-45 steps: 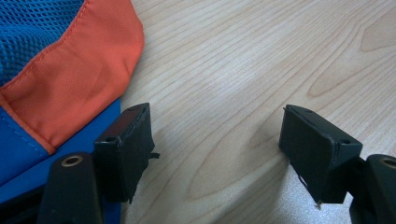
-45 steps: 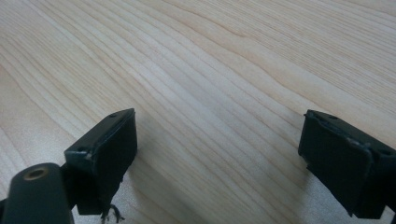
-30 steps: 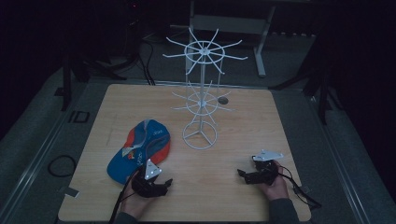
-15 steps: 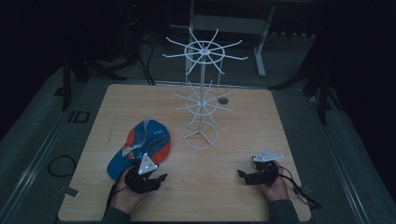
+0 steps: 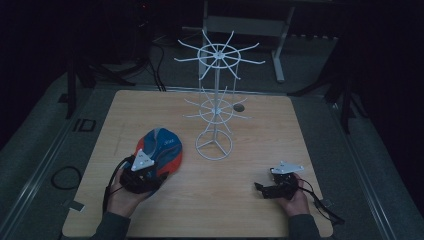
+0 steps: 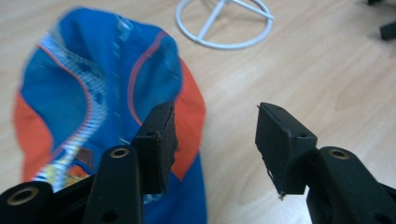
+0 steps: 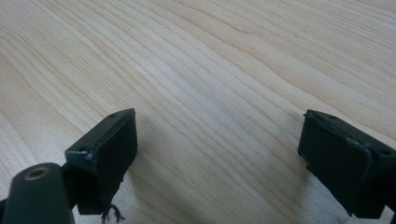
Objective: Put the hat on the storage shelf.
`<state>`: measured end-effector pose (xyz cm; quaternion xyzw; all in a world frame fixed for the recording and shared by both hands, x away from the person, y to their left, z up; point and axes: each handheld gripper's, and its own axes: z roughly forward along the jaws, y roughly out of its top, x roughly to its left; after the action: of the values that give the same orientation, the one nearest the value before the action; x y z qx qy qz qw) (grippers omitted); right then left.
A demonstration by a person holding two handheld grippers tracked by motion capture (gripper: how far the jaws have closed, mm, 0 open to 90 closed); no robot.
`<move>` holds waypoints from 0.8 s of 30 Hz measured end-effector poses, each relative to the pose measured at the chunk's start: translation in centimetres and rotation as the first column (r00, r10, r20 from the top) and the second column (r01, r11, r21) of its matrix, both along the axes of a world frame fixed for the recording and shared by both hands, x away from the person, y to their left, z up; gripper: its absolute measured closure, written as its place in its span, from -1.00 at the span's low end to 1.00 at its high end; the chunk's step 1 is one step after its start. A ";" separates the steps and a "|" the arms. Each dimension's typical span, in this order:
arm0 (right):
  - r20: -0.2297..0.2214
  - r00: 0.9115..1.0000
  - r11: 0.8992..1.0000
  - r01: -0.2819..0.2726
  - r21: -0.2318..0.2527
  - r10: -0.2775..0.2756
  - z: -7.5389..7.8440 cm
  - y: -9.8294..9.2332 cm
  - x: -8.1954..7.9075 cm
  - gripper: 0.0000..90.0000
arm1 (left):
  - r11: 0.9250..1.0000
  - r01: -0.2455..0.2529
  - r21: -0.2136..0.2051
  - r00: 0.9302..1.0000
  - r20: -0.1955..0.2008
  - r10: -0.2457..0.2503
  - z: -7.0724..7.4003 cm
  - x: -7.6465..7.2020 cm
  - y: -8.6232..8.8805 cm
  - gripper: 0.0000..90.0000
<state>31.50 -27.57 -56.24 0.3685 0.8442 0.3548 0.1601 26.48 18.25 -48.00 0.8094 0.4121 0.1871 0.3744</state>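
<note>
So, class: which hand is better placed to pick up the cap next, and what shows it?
The left. The left gripper hangs right over the cap, jaws apart with nothing between them. The right gripper rests across the table, open over bare wood, far from the cap.

Bare tabletop [image 5: 260, 150] – wire rack [image 5: 215, 107] mid-table
</note>
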 end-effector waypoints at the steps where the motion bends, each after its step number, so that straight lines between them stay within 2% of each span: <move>1: 0.000 1.000 1.000 0.000 0.000 0.000 0.0 0.0 0.0 -0.74 | 1.000 -0.007 0.000 1.000 0.005 0.007 0.2 0.1 0.0 0.04; 4: 0.000 1.000 1.000 0.000 0.000 0.000 0.0 0.0 0.0 -0.74 | 0.999 -0.034 0.008 0.999 0.035 0.034 0.9 0.8 0.1 -0.07; 8: 0.000 1.000 1.000 0.000 0.000 0.000 0.0 0.0 0.0 -0.74 | 0.998 -0.052 0.030 0.998 0.046 0.050 1.4 1.7 0.0 -0.16; 10: 0.000 1.000 1.000 0.000 0.000 0.000 0.0 0.0 0.0 -0.74 | 0.998 -0.056 0.037 0.998 0.041 0.055 1.5 2.3 0.1 -0.18; 15: 0.000 1.000 1.000 0.000 0.000 0.000 0.0 0.0 0.0 -0.74 | 0.997 -0.074 0.025 0.997 0.020 0.073 1.7 3.9 0.4 -0.21; 24: -0.001 1.000 1.000 0.001 0.001 -0.001 0.0 0.0 0.0 -0.74 | 0.993 -0.104 0.051 0.994 -0.015 0.105 1.5 6.8 0.3 -0.29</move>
<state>31.50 -27.56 -56.23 0.3692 0.8439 0.3550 0.1596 33.26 18.52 -46.46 0.7974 0.4524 0.2094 0.3400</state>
